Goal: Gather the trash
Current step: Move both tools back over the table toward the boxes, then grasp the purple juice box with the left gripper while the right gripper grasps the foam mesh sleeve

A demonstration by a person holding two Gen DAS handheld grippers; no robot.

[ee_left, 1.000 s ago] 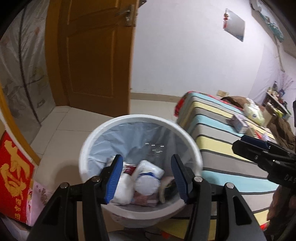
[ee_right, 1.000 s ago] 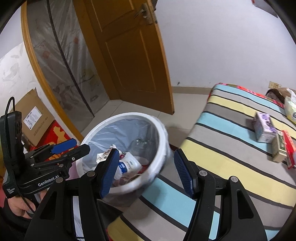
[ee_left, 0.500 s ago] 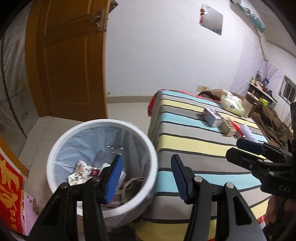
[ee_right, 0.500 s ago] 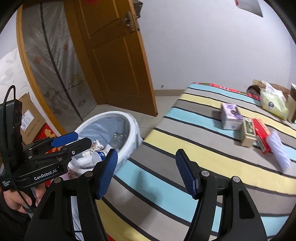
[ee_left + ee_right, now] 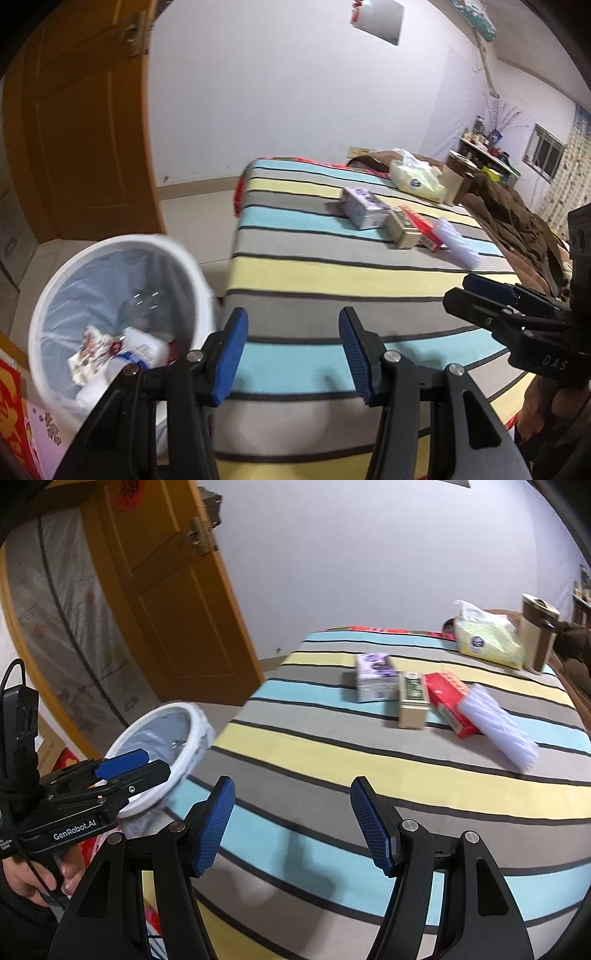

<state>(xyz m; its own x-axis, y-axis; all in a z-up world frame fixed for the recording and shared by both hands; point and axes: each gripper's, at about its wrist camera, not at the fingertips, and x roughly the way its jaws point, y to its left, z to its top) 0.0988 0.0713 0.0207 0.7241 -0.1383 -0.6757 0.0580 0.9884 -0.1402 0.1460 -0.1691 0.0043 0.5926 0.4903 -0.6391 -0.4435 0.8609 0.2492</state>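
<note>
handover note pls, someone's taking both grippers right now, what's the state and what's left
Left gripper: nothing between its fingers, closing slightly, over the striped bed.
Right gripper: open and empty, over the bed too.
White bin: on the floor at the bed's corner, lined, already holding wrappers and tissue.
Left on the bed: purple box, green-labelled box, red box, clear ridged plastic piece, all in a row touching or nearly so.
Next, probably: pick these up and bin them.

Orange wooden door (image 5: 177, 602) ajar beside white wall (image 5: 277, 92), brown blanket (image 5: 509, 206) bunched.
</note>
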